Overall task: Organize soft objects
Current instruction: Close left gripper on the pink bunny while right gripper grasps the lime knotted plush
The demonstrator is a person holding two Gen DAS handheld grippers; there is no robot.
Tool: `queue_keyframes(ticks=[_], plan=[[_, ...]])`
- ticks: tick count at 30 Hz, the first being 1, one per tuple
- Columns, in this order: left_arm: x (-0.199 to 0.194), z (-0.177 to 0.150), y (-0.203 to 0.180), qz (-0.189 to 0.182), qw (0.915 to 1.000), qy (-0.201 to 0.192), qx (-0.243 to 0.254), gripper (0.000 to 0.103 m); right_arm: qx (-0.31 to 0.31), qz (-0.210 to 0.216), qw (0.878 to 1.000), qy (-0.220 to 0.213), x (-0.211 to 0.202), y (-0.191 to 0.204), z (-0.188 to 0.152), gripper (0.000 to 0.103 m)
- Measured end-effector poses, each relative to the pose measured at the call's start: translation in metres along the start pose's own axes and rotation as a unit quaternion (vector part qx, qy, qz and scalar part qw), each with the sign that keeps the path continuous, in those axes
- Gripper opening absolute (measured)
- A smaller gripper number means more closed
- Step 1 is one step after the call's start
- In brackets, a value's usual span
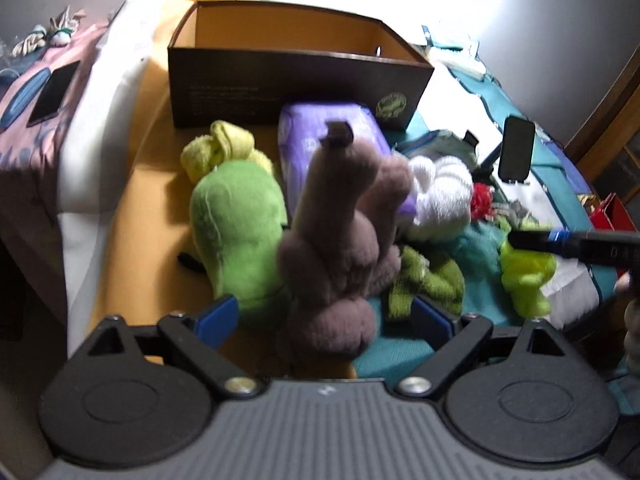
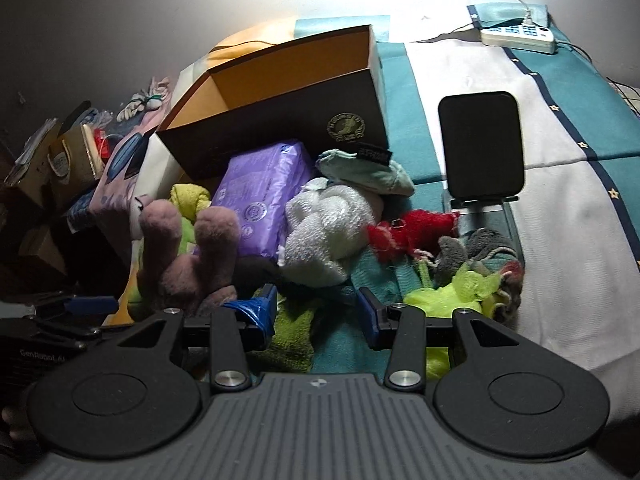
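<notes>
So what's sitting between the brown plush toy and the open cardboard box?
A purple plastic pack lies between the brown plush toy and the box, right against the box's front wall. Both wrist views show it.

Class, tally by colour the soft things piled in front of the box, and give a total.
Brown: 1, brown plush
Green shades: 4, green plush, yellow-green cloth, dark green towel, neon puff
Purple: 1, pack
White: 1, white puff
Red: 1, red toy
Pale teal: 1, teal cloth
Grey: 1, grey cloth
Total: 10

Bed, teal-white cover: box, plush toys, phone stand.
</notes>
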State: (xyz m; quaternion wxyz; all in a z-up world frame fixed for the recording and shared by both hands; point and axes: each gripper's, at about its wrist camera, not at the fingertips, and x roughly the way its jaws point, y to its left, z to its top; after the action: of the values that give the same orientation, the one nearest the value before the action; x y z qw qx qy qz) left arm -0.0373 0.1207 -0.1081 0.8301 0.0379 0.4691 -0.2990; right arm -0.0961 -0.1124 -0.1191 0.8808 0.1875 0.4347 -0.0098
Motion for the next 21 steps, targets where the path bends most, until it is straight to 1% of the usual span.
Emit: queue_keyframes(ticks=[2, 5, 8, 11, 13, 14, 18, 21], plan=[[0.0, 0.004, -0.002, 0.001, 0.9999, -0.016, 0.006, 0.092, -0.008, 0.001, 1.0, 0.005, 0.002, 0.005, 0.0, 0.027], [0.005, 0.011, -0.009, 0.007, 0.9991, -0.031, 0.029, 0.092, -0.012, 0.003, 1.0, 0.008, 0.004, 0.006, 0.002, 0.027], [0.011, 0.016, -0.017, 0.001, 0.9978, -0.038, 0.054, 0.092, -0.007, -0.012, 1.0, -0.009, 0.003, 0.001, 0.003, 0.027], [0.019, 0.019, -0.024, 0.006, 0.9965, -0.04, 0.073, 0.092, 0.016, -0.03, 0.999, -0.028, -0.006, -0.016, 0.004, 0.027], [0.025, 0.019, -0.028, 0.005, 0.9958, -0.039, 0.083, 0.092, 0.027, -0.054, 0.997, -0.038, -0.014, -0.029, 0.002, 0.027], [0.028, 0.019, -0.031, 0.01, 0.9953, -0.04, 0.087, 0.092, 0.031, -0.066, 0.997, -0.04, -0.018, -0.035, 0.0, 0.027], [0.037, 0.016, -0.04, 0.03, 0.9924, -0.041, 0.112, 0.092, 0.057, -0.117, 0.991, -0.038, -0.026, -0.066, -0.011, 0.029], [0.035, 0.014, -0.048, 0.03, 0.9899, -0.05, 0.129, 0.092, 0.095, -0.12, 0.988, -0.023, -0.024, -0.084, -0.022, 0.029]])
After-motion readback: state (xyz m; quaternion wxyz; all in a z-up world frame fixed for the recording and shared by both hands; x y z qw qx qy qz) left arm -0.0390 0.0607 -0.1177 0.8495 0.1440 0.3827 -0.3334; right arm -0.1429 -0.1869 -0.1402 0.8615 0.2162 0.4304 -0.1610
